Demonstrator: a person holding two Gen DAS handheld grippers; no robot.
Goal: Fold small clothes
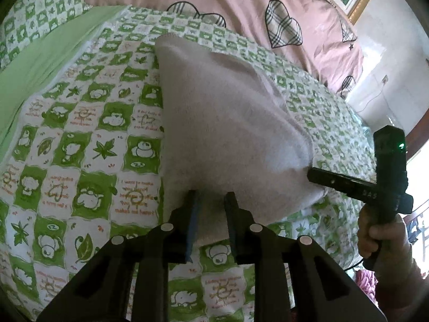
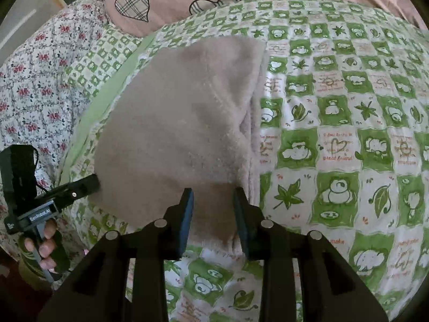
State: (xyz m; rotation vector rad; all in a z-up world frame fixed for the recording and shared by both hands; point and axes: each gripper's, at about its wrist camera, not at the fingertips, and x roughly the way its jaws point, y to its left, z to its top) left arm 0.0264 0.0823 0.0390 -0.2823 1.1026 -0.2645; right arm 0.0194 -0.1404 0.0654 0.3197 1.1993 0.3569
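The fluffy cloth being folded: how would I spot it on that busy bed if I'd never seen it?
Start at the bed's green-and-white checked quilt printed with bears and leaves. In its middle lies the cloth, a plain, fuzzy, pale pinkish-beige piece, near the pink heart-print blanket. It is the only unpatterned, fleecy fabric, and both hand-held grippers reach its near edge.

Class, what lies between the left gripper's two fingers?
The near edge of the pinkish fleece cloth sits between the left gripper fingers, above the green checked bedspread, in the left wrist view.
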